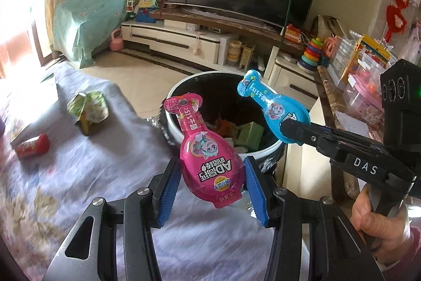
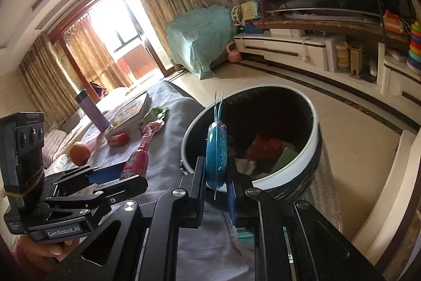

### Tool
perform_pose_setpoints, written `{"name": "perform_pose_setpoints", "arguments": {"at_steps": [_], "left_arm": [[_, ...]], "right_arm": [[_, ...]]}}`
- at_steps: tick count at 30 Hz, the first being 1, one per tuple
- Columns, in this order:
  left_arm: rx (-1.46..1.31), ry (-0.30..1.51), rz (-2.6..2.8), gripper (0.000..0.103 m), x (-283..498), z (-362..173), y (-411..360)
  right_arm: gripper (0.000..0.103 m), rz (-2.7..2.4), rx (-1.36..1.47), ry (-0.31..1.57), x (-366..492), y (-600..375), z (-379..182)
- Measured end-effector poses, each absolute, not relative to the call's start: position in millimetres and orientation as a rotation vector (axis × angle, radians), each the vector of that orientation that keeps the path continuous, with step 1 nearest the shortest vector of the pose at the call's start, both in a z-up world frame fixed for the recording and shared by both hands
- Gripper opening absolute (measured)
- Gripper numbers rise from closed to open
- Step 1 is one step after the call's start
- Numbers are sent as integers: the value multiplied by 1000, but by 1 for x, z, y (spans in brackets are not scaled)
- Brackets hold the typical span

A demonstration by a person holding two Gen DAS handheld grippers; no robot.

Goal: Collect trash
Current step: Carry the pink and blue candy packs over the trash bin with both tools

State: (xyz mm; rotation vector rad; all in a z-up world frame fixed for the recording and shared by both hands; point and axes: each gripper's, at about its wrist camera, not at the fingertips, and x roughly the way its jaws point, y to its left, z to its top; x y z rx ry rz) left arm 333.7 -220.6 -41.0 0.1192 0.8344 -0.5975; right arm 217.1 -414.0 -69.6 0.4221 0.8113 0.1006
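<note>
While my left hand-held gripper (image 1: 213,188) clamps the pink packet (image 1: 204,149) pointing binward (image 1: 184,86), my right hand-held gripper (image 2: 215,183) pinches the blue packet (image 2: 217,152) edge-on.

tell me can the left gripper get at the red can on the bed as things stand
Probably not right now: the left gripper is shut on the pink packet, so its jaws are full. The red can lies in the open on the bed, nothing blocking it.
</note>
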Motion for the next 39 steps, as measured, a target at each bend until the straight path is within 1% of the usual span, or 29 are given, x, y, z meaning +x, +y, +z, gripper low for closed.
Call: {"name": "perform_pose_setpoints", "arguments": {"at_steps": [14, 39], "left_arm": [[152, 842, -603, 48, 364, -46, -260], [180, 851, -600, 48, 391, -51, -283]], "right_arm": [[14, 72, 401, 824, 240, -433, -69], [14, 50, 377, 885, 267, -445, -81]]}}
